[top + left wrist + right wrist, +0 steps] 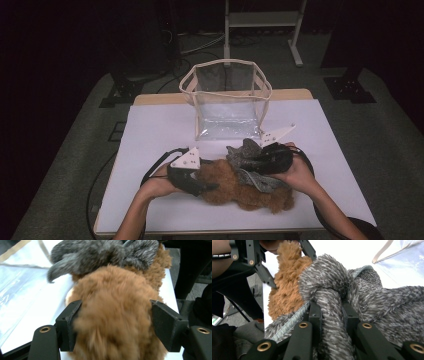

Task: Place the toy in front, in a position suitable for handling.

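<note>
Straddling the brown plush toy (115, 315) with left gripper (113, 325) jaws apart; pinching the grey fuzzy garment (352, 297) between right gripper (332, 315) jaws, atop the toy.

A dark lab: white-topped table (165, 125), floor cables (200, 45).

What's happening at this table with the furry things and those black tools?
A person works a gripper in each hand over a white table. The right gripper is clamped on a fuzzy grey garment lying over a brown plush toy. The left gripper has its jaws around the toy's end. A clear bag stands open behind them.
</note>
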A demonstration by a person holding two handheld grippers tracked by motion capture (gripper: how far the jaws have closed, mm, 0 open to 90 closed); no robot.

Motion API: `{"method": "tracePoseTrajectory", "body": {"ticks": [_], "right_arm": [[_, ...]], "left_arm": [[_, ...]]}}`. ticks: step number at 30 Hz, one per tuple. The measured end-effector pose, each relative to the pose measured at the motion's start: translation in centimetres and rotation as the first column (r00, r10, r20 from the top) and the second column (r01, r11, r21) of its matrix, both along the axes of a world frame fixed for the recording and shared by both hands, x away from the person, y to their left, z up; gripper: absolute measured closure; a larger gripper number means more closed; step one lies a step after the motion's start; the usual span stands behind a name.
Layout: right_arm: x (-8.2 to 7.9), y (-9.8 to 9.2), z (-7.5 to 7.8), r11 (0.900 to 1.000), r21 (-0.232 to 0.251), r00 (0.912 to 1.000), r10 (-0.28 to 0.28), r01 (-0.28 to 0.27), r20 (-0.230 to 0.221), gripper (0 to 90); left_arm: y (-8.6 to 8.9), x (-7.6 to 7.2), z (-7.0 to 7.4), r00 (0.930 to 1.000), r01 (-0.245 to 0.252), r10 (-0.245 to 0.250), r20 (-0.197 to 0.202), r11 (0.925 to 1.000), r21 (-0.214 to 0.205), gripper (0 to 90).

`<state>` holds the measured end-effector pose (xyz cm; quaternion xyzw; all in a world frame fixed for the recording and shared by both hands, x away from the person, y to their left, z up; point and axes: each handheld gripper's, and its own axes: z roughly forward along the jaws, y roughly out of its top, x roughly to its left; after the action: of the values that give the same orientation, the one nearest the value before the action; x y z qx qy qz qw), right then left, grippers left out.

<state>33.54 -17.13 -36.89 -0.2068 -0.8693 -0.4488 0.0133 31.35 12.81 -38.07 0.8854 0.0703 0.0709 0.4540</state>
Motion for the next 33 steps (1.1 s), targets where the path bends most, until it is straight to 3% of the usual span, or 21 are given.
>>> {"method": "tracePoseTrajectory", "body": {"ticks": [4, 7, 13, 19, 22, 28, 33], "right_arm": [[0.2, -0.3, 0.2, 0.9999, 0.012, 0.9999, -0.007, 0.008, -0.012, 74.0], [-0.1, -0.1, 1.3, 0.9997, 0.021, 0.9997, -0.01, 0.01, 0.024, 74.1], [-0.7, 2.8, 3.5, 0.9975, 0.017, 0.9959, 0.067, -0.068, 0.06, 74.2], [-0.2, 5.2, 2.4, 0.9929, -0.035, 0.993, 0.114, -0.113, 0.031, 73.9], [-0.1, 4.6, 1.8, 0.9944, -0.027, 0.9947, 0.102, -0.102, 0.012, 73.8], [0.1, 2.0, 1.5, 0.9956, -0.085, 0.999, 0.042, -0.04, 0.016, 73.8], [-0.3, 2.1, 2.0, 0.9973, -0.059, 0.9986, 0.045, -0.043, 0.026, 73.7]], "left_arm": [[0.3, 0.2, -0.6, 0.9995, 0.011, -0.012, -0.028, 0.9993, -0.037, 40.1], [0.1, 0.2, -0.9, 0.9993, 0.011, -0.014, -0.036, 0.9982, -0.06, 44.3], [-0.9, 0.0, -1.0, 0.9992, 0.027, -0.029, -0.028, 0.9974, -0.067, 45.8], [-1.1, -0.2, -1.1, 0.9987, 0.039, -0.041, -0.031, 0.9975, -0.059, 45.2], [-1.1, -0.1, -1.1, 0.9986, 0.039, -0.041, -0.034, 0.9972, -0.064, 44.7], [-1.1, -0.1, -1.0, 0.9988, 0.039, -0.041, -0.028, 0.9975, -0.059, 44.3], [-1.4, -0.3, -0.9, 0.9989, 0.043, -0.044, -0.018, 0.9981, -0.043, 44.3]]}}
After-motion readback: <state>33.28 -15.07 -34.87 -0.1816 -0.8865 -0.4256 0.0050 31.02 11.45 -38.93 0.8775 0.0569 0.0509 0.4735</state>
